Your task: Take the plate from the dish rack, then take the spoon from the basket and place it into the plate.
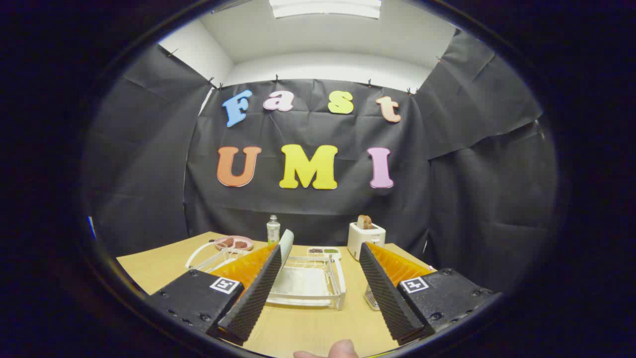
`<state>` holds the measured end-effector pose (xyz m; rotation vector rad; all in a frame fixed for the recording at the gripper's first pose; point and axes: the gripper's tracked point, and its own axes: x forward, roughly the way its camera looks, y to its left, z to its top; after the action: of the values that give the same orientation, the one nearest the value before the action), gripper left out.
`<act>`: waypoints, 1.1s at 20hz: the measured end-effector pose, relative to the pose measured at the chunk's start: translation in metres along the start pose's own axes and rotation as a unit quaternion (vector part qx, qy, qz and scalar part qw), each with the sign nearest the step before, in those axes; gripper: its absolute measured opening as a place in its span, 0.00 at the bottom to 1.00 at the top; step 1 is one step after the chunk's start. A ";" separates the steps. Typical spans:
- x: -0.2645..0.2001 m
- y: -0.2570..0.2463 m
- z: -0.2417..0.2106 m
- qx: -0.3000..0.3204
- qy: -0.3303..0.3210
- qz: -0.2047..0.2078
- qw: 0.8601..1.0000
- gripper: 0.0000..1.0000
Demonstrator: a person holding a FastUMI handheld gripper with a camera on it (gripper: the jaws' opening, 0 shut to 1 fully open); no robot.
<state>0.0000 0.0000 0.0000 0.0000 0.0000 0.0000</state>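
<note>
Gripper view, lower centre: jaws spread wide before the plate (286, 247) (stiff, slippery, breakable), best gripped at its upright rim in the dish rack (318, 283).

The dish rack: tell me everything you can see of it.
The dish rack is a white frame of thin bars, looking like plastic or coated wire, with a pale tray inside. It rests flat on the wooden table, just ahead of and between the open jaws of the gripper. A pale plate stands on edge at its left side, beside the left finger.
</note>
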 end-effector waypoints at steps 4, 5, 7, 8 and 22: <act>0.005 0.003 -0.002 0.008 0.005 0.002 1.000 1.00; 0.007 0.005 -0.005 0.004 0.009 0.003 1.000 1.00; 0.009 0.006 -0.007 -0.001 0.015 0.003 1.000 1.00; 0.010 0.005 -0.006 -0.001 0.015 0.001 1.000 1.00; 0.034 0.020 -0.008 -0.034 0.042 0.028 0.998 1.00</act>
<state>0.0344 0.0199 -0.0080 -0.0671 0.0833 0.0570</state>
